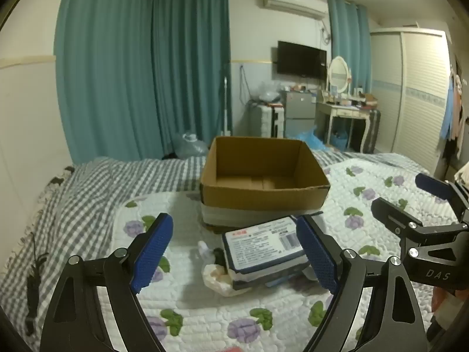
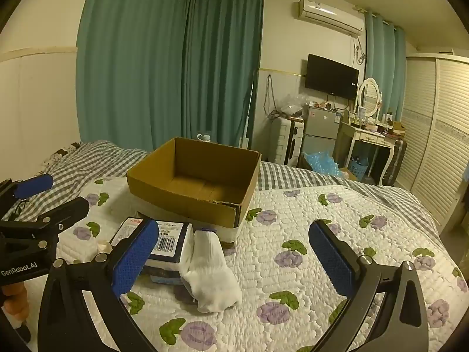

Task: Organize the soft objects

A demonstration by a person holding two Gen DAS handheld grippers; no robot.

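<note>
An open, empty cardboard box [image 1: 263, 173] [image 2: 199, 182] sits on the bed. In front of it lies a flat dark-and-white labelled packet [image 1: 263, 249] [image 2: 164, 240] on top of other small soft items. A white sock [image 2: 209, 270] lies beside the packet. A pale crumpled item [image 1: 218, 278] sits at the packet's left. My left gripper [image 1: 234, 255] is open, hovering just before the packet. My right gripper [image 2: 234, 258] is open above the sock; it also shows in the left wrist view [image 1: 410, 196].
The bed has a white floral quilt [image 2: 307, 234] over a grey checked sheet [image 1: 88, 193]. Teal curtains, a suitcase, a small fridge, a dressing table and a wardrobe stand beyond the bed.
</note>
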